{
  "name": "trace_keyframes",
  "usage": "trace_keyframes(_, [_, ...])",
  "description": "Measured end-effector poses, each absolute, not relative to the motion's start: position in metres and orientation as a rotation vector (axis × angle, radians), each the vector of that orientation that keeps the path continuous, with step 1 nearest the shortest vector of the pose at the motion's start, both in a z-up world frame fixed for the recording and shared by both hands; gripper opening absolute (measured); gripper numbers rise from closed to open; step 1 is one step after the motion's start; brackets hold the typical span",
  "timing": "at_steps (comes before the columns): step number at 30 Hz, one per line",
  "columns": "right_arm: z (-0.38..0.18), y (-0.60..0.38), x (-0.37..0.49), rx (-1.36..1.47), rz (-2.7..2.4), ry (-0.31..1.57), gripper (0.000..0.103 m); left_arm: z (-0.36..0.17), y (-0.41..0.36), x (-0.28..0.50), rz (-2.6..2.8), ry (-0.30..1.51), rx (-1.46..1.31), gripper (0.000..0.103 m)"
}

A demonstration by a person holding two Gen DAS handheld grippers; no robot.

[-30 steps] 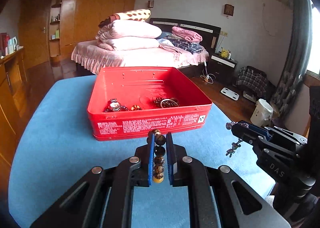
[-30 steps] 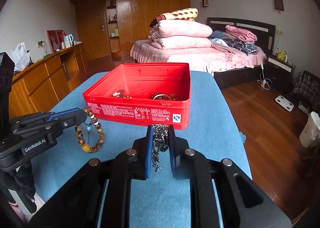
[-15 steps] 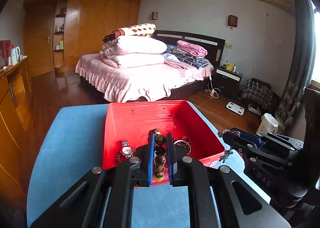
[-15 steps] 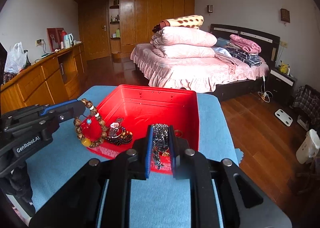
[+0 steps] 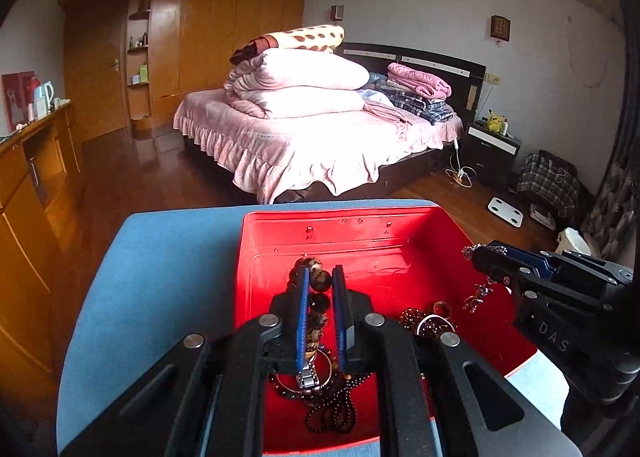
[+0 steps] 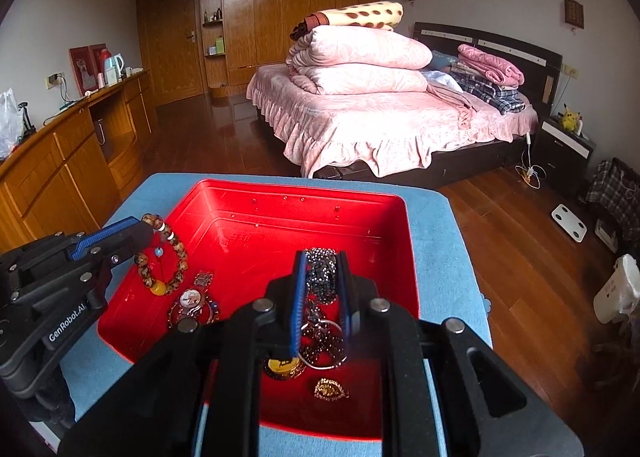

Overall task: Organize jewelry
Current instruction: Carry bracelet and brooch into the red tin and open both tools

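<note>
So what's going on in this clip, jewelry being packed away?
Yes. A person holds two tongs over a red tin on a blue-covered table. The left tongs are shut on a brown bead bracelet, the right tongs on a dark beaded chain. Neither is released yet; a watch and other pieces already lie inside.

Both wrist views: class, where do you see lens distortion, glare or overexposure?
Left wrist view: black fisheye corners, bowed walls, the quilts washed out by daylight. Right wrist view: the same curved edges, glare on the red tin floor; the bracelet stays sharp.
</note>
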State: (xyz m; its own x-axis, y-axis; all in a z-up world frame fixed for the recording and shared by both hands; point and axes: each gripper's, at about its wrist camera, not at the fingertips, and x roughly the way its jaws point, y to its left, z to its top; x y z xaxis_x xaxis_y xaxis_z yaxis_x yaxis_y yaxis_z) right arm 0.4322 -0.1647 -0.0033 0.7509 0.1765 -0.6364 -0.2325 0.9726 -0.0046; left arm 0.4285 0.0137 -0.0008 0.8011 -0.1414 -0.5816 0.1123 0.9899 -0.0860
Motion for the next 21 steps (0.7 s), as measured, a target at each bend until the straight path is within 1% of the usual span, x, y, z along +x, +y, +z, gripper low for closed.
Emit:
trace_keyframes(9, [-0.025, -0.16, 0.459, -0.068, 0.202, 0.735, 0.014, -0.025, 0.009, 0.454, -0.144, 0.685, -0.043, 0.011])
trace_keyframes(11, [-0.028, -0.157, 0.46, -0.066, 0.21, 0.743, 0.017, -0.029, 0.011, 0.458, -0.143, 0.698, -0.053, 0.012])
trace_keyframes(13, [-0.028, -0.155, 0.459, -0.067, 0.213, 0.741, 0.025, -0.031, 0.014, 0.461, -0.142, 0.706, -0.065, 0.017])
trace_keyframes(14, [-0.028, -0.154, 0.458, -0.072, 0.213, 0.737, 0.025, -0.03, 0.016, 0.461, -0.137, 0.703, -0.066, 0.021])
trace_keyframes(18, [-0.021, -0.159, 0.454, -0.069, 0.206, 0.721, 0.025, -0.025, 0.016, 0.453, -0.122, 0.682, -0.049, 0.027])
trace_keyframes(21, [-0.019, -0.162, 0.45, -0.076, 0.203, 0.714, 0.025, -0.024, 0.014, 0.448, -0.113, 0.68, -0.037, 0.028])
